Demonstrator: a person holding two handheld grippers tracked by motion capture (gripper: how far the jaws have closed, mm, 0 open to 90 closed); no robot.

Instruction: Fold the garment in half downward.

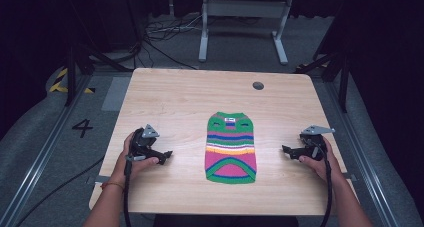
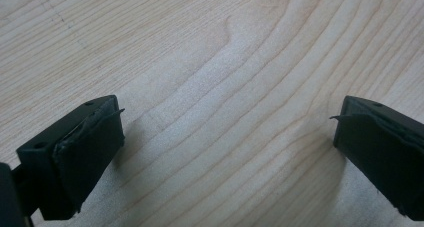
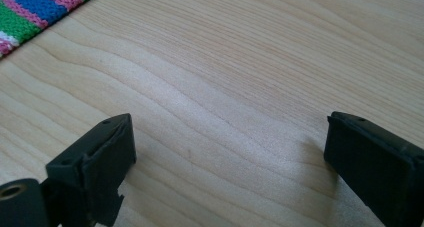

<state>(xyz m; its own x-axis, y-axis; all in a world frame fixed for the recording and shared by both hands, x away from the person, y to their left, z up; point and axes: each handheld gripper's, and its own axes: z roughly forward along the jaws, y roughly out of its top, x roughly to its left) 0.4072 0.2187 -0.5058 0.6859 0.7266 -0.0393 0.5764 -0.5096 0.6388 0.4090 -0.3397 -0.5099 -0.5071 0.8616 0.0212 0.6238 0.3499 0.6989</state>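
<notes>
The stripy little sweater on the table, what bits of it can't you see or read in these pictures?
- Sweater, high view: the small label near its neck is too small to read.
- Its underside: hidden, since it lies flat on the table.
- Right gripper view: the picture's top-left edge cuts off all but one striped corner.
- Left gripper and right gripper: both open, apart from it.

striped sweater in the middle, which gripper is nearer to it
Right, slightly. The right gripper sits off the striped sweater's right edge; the left gripper sits a little farther off its left edge.
</notes>
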